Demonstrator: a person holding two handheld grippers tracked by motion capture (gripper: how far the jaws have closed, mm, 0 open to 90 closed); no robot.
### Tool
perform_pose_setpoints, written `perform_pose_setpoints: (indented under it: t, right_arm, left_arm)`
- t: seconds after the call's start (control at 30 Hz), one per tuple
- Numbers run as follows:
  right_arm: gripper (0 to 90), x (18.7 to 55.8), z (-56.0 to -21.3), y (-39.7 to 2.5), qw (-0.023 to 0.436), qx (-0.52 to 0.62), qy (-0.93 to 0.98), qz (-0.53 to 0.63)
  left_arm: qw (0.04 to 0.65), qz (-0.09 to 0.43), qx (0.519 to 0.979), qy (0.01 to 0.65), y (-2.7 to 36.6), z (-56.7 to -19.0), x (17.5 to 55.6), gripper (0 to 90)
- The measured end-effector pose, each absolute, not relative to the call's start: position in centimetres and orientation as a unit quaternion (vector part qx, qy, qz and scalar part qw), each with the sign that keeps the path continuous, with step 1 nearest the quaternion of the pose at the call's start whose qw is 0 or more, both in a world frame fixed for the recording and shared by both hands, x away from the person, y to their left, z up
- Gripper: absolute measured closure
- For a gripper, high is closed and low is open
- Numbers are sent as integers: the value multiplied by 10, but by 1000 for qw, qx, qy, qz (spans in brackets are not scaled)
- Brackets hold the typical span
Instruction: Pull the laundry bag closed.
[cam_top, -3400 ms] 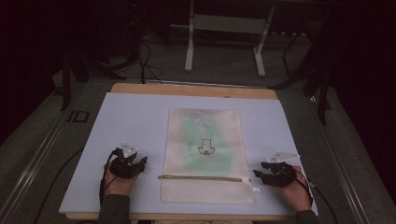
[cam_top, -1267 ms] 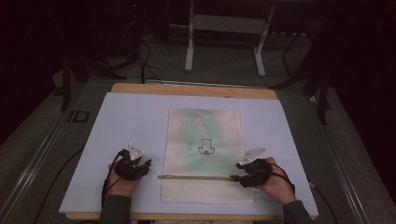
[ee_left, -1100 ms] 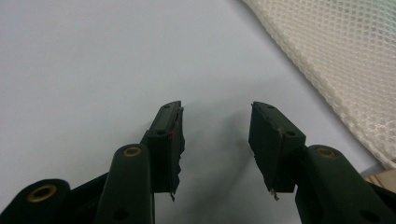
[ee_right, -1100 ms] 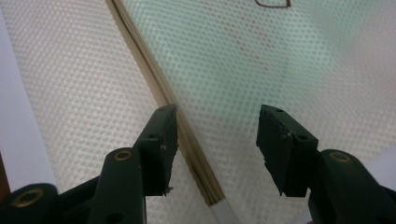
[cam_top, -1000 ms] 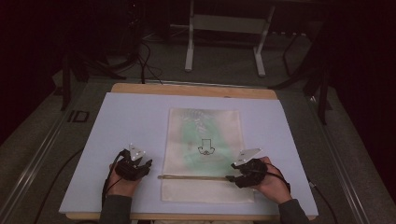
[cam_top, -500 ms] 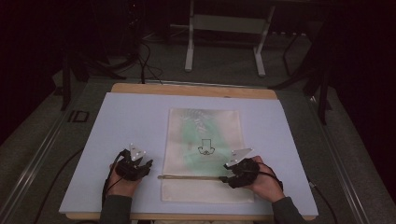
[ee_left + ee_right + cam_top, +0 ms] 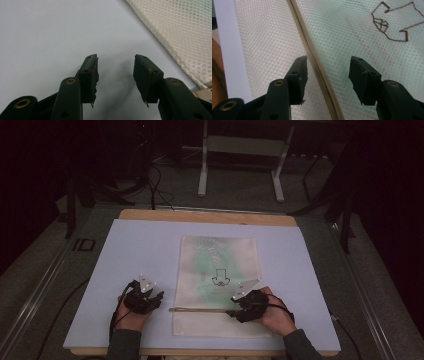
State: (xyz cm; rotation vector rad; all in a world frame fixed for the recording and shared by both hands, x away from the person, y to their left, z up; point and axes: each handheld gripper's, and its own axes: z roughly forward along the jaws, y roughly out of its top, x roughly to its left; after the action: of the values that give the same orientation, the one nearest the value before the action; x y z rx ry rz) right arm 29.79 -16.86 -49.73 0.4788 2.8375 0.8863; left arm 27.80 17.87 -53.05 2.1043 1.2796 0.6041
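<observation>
Flat on the lilac-white desk [image 7: 140,245], near its front middle: a cream mesh zipper pouch [image 7: 220,265], long side running away from the person. Printed on the mesh, a dark brown outline figure [image 7: 220,276] shaped like a small garment or arrow; no letters or brand name legible anywhere, and the figure cut off by the top and right edges of the right gripper view [image 7: 397,22]. Faint green showing through the mesh [image 7: 352,27]; contents too blurred to identify. Across the pouch near its front end, a tan zipper band [image 7: 200,309], seen close up as a ridged strip [image 7: 312,55].

Right gripper [image 7: 239,311] over the right end of that band, jaws spread wide with the strip running up between them, nearer the left jaw [image 7: 326,72]; contact with the mesh impossible to confirm. Nothing clamped.

Left gripper [image 7: 150,301] on bare desk just left of the pouch, jaws likewise wide apart and empty [image 7: 116,75]; pouch corner at the right edge of that view [image 7: 180,37], apart from the jaws.

Beside the desk's left edge, on the floor, a dark marking [image 7: 83,244] reading roughly "ID", too dim to be sure. Beyond the desk, a grey stand [image 7: 240,155] partly lost in darkness.
</observation>
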Motion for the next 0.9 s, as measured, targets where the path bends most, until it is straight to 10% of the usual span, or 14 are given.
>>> perform_pose_setpoints:
  t: [0.9]
  right_arm:
    - [558,299,-495,-125,59,114,942,309]
  left_arm:
    - [300,221,797,475,177,-531,278,551]
